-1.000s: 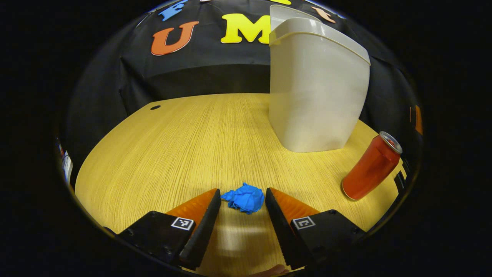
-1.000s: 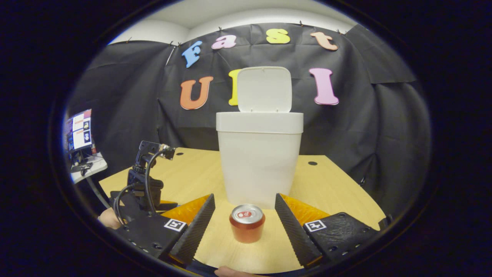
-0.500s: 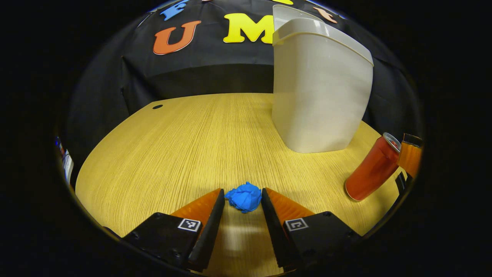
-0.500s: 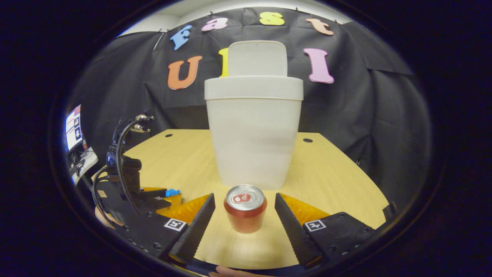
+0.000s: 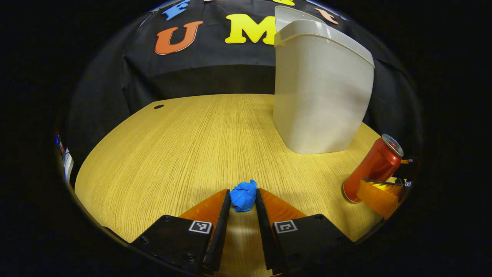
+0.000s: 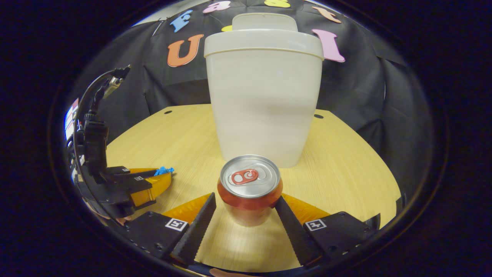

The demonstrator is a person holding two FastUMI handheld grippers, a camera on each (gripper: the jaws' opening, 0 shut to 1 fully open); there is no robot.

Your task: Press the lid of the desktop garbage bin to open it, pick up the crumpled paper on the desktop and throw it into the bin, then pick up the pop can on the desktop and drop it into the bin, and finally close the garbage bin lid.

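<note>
Showing one bin (image 6: 263,100), one can (image 6: 250,188), one paper ball (image 5: 243,196)

Wood-grain tabletop (image 5: 173,154) — small round holes (image 5: 158,106) near its far edge.

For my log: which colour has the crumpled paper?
Bright blue; the crumpled paper shows best in the left gripper view.

Blue paper (image 5: 243,195), red can (image 6: 250,188) (silver top), cream bin (image 6: 261,96).
</note>
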